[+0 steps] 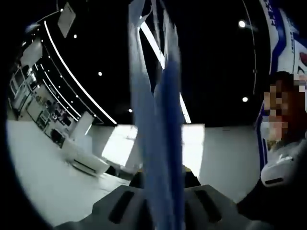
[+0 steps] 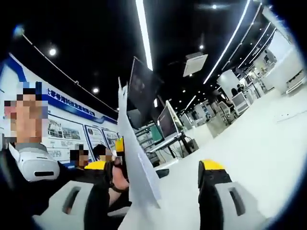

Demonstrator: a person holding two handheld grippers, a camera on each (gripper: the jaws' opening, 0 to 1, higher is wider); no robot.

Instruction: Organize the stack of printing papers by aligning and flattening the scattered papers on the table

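Upright, papers (image 1: 160, 143) edge-on between left claw (image 1: 160, 201) jaws.

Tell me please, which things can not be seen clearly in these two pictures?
- Left gripper view: the paper stack stands edge-on and blurred; sheet count and edge alignment cannot be told. It covers the gap between the left gripper jaws.
- Right gripper view: the sheets' lower edge is cut off by the picture's bottom; the right gripper contact with them is unclear.
- Wall posters: text too small.
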